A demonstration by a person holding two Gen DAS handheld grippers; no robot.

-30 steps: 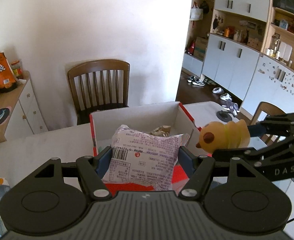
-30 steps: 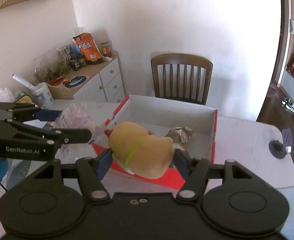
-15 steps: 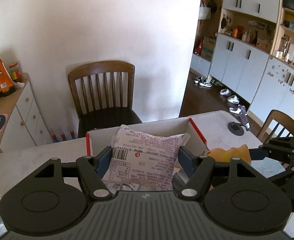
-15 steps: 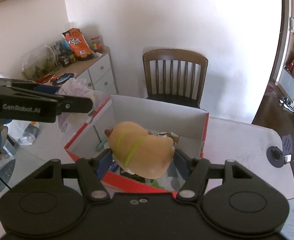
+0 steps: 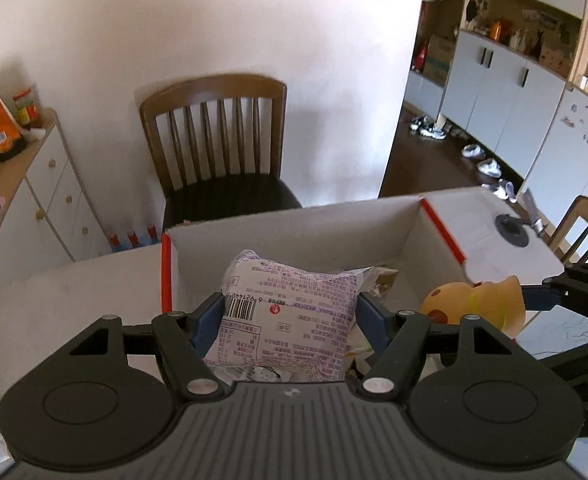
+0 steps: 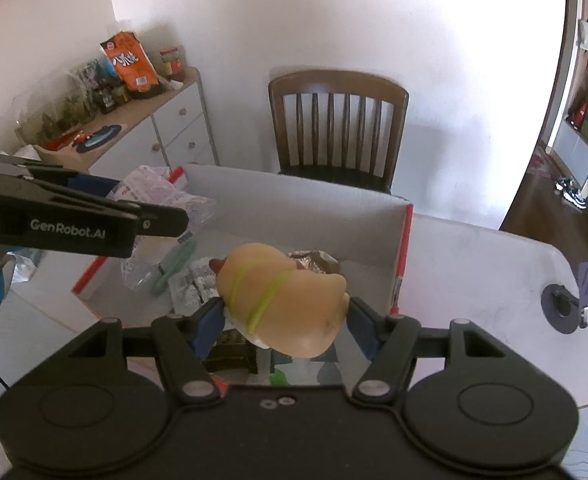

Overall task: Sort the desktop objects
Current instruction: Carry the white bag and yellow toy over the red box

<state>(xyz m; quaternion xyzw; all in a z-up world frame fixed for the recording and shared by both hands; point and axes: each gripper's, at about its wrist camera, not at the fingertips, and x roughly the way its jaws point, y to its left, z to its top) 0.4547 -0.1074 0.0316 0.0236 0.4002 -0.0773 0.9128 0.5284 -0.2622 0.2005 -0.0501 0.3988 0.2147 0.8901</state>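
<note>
My left gripper [image 5: 289, 320] is shut on a white snack packet [image 5: 289, 312] with purple print and a barcode, held over the near part of an open red-and-white cardboard box [image 5: 294, 232]. My right gripper [image 6: 285, 316] is shut on a tan hot-dog toy [image 6: 281, 300] with a yellow-green squiggle, also above the box [image 6: 294, 196]. In the left wrist view the toy [image 5: 474, 304] and the right gripper's arm show at the right. In the right wrist view the left gripper's arm [image 6: 73, 220] and the packet [image 6: 153, 188] hang over the box's left side.
Inside the box lie a green item [image 6: 173, 268], wrappers and a crumpled foil packet [image 6: 314, 260]. A wooden chair [image 5: 217, 148] stands behind the white table [image 6: 474, 272]. A sideboard [image 6: 153, 120] with snacks is at left. A dark round fitting [image 6: 562, 308] sits at the table's right edge.
Both grippers have moved forward and down over the box, still holding the packet and the toy. The box now lies right beneath them and its inside shows.
</note>
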